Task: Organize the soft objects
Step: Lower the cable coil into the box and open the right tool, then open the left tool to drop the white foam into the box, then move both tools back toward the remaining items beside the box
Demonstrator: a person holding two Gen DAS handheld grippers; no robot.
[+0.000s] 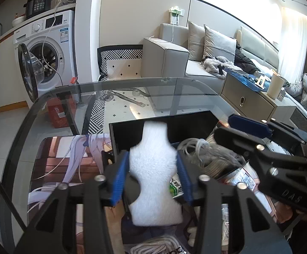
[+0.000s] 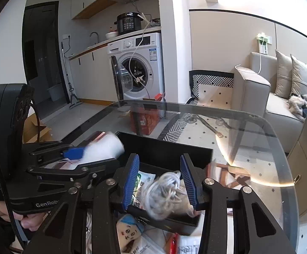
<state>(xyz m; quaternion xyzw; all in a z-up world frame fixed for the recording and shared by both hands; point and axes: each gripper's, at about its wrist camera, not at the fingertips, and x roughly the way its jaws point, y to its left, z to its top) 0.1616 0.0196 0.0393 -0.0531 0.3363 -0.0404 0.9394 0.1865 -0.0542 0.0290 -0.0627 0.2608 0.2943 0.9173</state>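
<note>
Two fingers (image 1: 119, 175) pinching white foam (image 1: 153, 169) above black box (image 1: 195, 124)

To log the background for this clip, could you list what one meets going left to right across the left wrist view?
Washing machine → patterned rug → sofa armrest → grey cushions → side cabinet

One white foam piece (image 1: 155, 169), one black box (image 2: 166, 148), two grippers, two cushions, one washing machine (image 2: 140, 63).
</note>
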